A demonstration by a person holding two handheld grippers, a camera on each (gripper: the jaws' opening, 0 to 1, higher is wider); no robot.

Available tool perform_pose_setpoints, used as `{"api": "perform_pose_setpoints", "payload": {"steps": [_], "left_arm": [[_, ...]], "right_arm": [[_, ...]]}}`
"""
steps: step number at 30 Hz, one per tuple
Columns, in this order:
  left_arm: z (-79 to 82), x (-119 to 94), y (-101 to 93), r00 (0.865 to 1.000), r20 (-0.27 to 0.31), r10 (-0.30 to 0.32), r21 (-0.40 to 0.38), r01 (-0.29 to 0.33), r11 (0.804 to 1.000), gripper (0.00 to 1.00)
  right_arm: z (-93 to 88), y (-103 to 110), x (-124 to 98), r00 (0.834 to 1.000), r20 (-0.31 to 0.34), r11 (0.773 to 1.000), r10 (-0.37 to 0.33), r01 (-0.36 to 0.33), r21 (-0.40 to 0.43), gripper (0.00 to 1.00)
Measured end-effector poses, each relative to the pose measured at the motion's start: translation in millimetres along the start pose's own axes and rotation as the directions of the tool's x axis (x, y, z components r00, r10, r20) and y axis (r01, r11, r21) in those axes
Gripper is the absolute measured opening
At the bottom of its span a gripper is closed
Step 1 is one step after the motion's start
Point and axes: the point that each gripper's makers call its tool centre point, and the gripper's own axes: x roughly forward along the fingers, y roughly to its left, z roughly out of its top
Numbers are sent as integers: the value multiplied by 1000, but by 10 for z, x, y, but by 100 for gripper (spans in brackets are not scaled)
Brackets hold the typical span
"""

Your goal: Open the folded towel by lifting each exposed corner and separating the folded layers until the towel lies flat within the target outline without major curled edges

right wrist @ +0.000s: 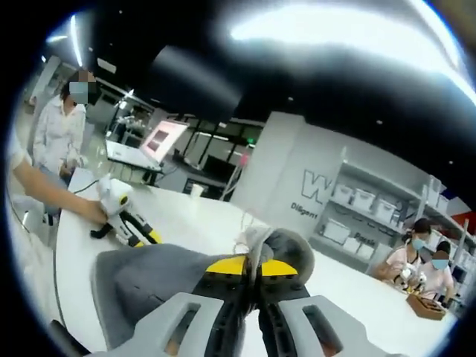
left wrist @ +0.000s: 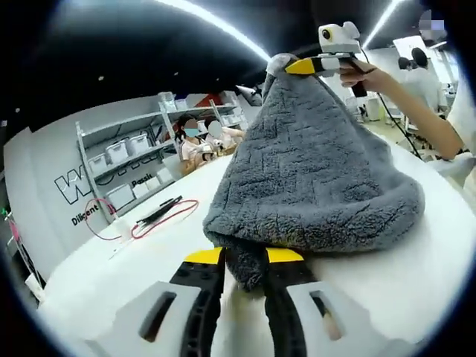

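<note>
- White bench (left wrist: 416, 275): it carries the work, and no target outline can be made out on its bare top in either view.
- Grey towel (left wrist: 320, 171): it is off the flat, stretched up like a tent between the two grippers, its lower bulk sagging in a thick rolled hem onto the bench near the left gripper's edge. Judged from this, the unfolding is only partly done: two corners are lifted, but the layers look bunched, the edge is curled, and the laying flat remains.
- Left gripper (left wrist: 244, 257): low over the bench, its yellow-tipped jaws pinch a hanging corner of the towel between them.
- Right gripper (left wrist: 311, 66): in the left gripper view it sits at the tent's peak, held by a hand (left wrist: 366, 74), pinching the top corner high above the bench.
- What the left gripper view adds: the towel's whole draped shape and rolled hem, plus a red cable (left wrist: 152, 219) lying on the bench toward its far edge.
- What the right gripper view adds: a close look at its own jaws pressed together on a fold of towel (right wrist: 290, 253), and the left gripper (right wrist: 152, 238) down at the towel's far corner.
</note>
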Motion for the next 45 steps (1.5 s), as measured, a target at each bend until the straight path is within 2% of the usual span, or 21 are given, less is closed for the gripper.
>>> {"api": "perform_pose_setpoints", "payload": {"steps": [2,4,7,10,11,12,14,16,19,20,24,27,28,31,33,34,35,37,38,41,45], "left_arm": [[-20,-2,18,1000,-3,9,-125,-10,992,23],[-18,-28,47,1000,-6,18,-133,-19,991,27],[-2,-80,121,997,-17,82,-124,-83,989,43],[-22,-81,108,998,-21,57,-180,-60,982,37],[-31,-82,10,1000,-17,0,-245,-4,969,33],[-34,-89,-27,1000,-22,-17,-275,10,961,31],[9,-116,-42,1000,-20,-24,-262,17,965,33],[100,-130,-9,999,34,-2,-263,11,965,37],[-44,-107,-54,999,-31,-20,-312,10,950,39],[-71,-77,-108,998,-43,-37,-299,23,954,39],[-37,-73,-235,996,-18,-91,-317,80,945,27],[8,-59,-308,996,1,-86,-202,85,976,23],[22,-56,-326,996,11,-87,-186,88,979,23],[15,-63,-324,996,8,-89,-198,88,976,22],[21,-84,-359,994,14,-108,-187,108,976,17],[38,-87,-369,992,23,-123,-146,125,981,15],[37,-91,-339,995,19,-99,-105,100,989,13],[36,-94,-352,996,0,-94,-99,94,991,12],[15,-106,-302,998,-30,-56,-77,54,996,11],[54,-116,-329,999,-32,-40,33,41,999,9],[67,-135,-275,999,-25,-25,32,25,999,8]], "right_arm": [[-11,3,-5,1000,-3,1000,0,0,1,0],[-54,13,-1,1000,-20,1000,6,-6,-18,0],[-109,-5,-2,999,-38,1000,-5,4,-19,0],[-129,6,-23,999,-45,1000,0,-1,-24,0],[-127,7,-55,999,-48,1000,2,-3,-31,0],[-119,0,-69,999,-46,999,2,-3,-32,0],[-83,-42,-83,1000,-28,1000,0,0,-13,1],[-75,-57,-78,1000,-22,1000,-4,4,6,2],[-74,-44,-78,1000,-22,1000,-1,0,-16,2],[-66,-48,-78,1000,-18,1000,-5,5,-24,3],[-6,-62,-87,1000,3,1000,-4,4,5,3],[78,-53,-34,998,52,998,23,-26,59,1],[49,-48,-11,999,42,996,28,-31,78,1],[-96,-60,71,999,-10,995,34,-33,90,0],[-117,-72,93,999,-10,992,42,-40,117,0],[-95,-90,90,999,-1,992,37,-36,123,0],[-58,-119,79,1000,12,992,27,-28,121,0],[-13,-156,58,999,27,993,16,-19,113,0],[9,-186,40,999,33,993,11,-15,113,0],[83,-276,-1,998,69,991,-15,6,137,0],[150,-395,-50,994,98,987,-52,37,155,0]]}}
